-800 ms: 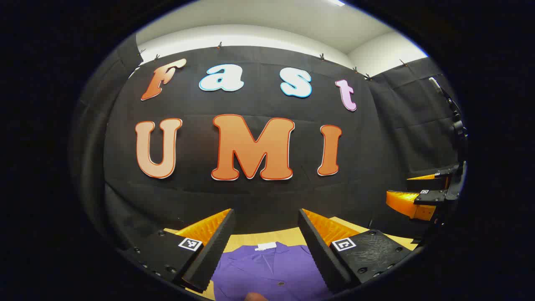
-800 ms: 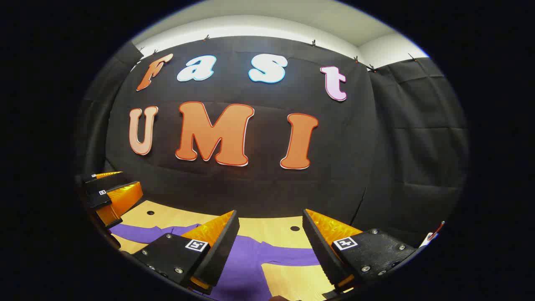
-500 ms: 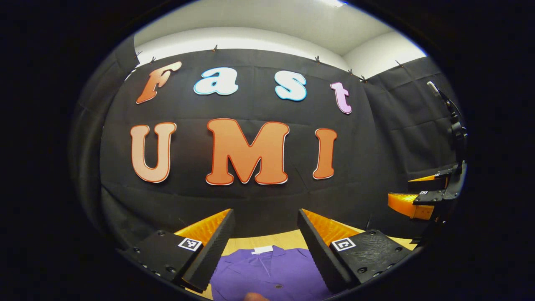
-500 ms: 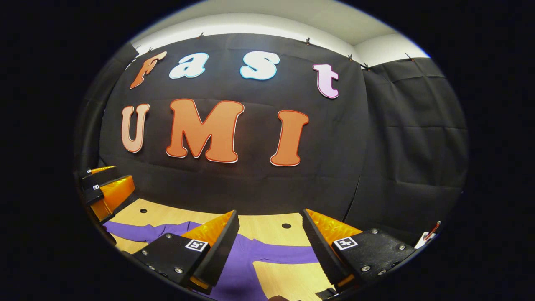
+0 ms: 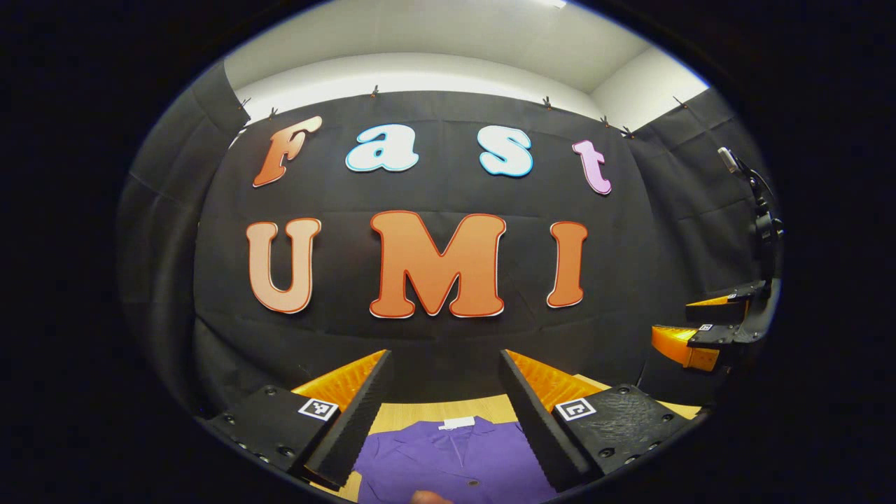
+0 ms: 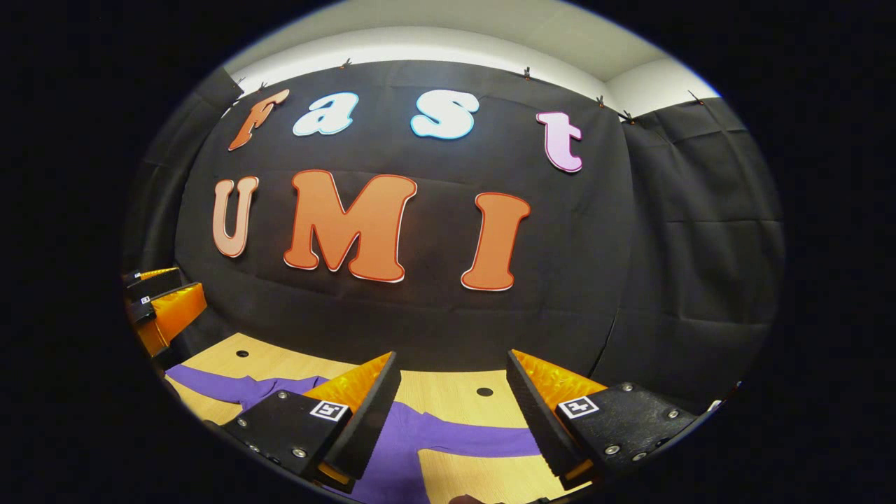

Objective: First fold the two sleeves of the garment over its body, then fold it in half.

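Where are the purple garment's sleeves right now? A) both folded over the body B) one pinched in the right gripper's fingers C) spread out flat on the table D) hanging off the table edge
C: in the right gripper view a sleeve of the purple garment lies stretched out flat on the wooden table, and the right gripper is open above it, holding nothing.

Your left gripper view looks level at the booth wall (image 5: 434, 336), from just above the table (image 5: 434, 413), with the shirt (image 5: 455, 462) close below. Your right gripper view faces the same wall (image 6: 434, 315) from farther right, sharing table (image 6: 455, 399) and shirt (image 6: 399, 441).
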